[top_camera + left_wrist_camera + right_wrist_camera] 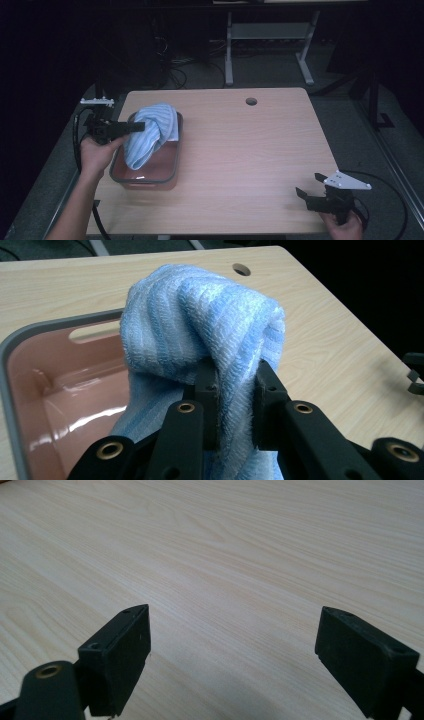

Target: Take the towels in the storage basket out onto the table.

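Observation:
A light blue striped towel (152, 131) hangs bunched over a pink tub with a grey rim (142, 179) at the table's left side. My left gripper (140, 126) comes in from the left, level, and is shut on a fold of the towel (200, 325); the cloth is pinched between its black pads (207, 390) and droops toward the tub's inside (55, 390). My right gripper (306, 186) rests low at the table's front right corner, jaws wide apart with only bare wood between its fingertips (122, 650).
The wooden table (240, 145) has a round cable hole (251, 101) near its far edge. Beyond it stand a desk frame's legs (229, 55) and cables on the dark floor. Cables trail from both grippers off the table's sides.

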A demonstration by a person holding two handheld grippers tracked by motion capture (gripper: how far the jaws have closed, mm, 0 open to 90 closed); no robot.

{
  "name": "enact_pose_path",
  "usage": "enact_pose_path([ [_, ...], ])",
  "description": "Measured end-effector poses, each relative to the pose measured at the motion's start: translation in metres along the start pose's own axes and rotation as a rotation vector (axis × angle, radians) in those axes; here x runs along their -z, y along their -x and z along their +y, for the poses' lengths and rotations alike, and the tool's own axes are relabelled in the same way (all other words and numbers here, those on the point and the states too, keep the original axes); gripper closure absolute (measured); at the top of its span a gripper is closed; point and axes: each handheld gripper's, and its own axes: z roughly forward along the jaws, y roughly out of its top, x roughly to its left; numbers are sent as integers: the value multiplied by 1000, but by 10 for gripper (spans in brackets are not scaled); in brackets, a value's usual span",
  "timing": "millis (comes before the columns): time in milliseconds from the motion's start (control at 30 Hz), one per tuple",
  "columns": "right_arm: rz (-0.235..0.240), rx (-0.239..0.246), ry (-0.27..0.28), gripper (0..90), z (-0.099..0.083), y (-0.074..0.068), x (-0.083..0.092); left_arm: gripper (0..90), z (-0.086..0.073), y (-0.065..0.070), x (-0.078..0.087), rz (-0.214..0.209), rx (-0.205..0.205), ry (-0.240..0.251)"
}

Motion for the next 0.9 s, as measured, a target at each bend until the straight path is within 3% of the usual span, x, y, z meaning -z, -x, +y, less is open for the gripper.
enact_pose_path([
  [900,2,-8,10,142,-1,2,2,778,31,44,-13,-84,-79,-15],
])
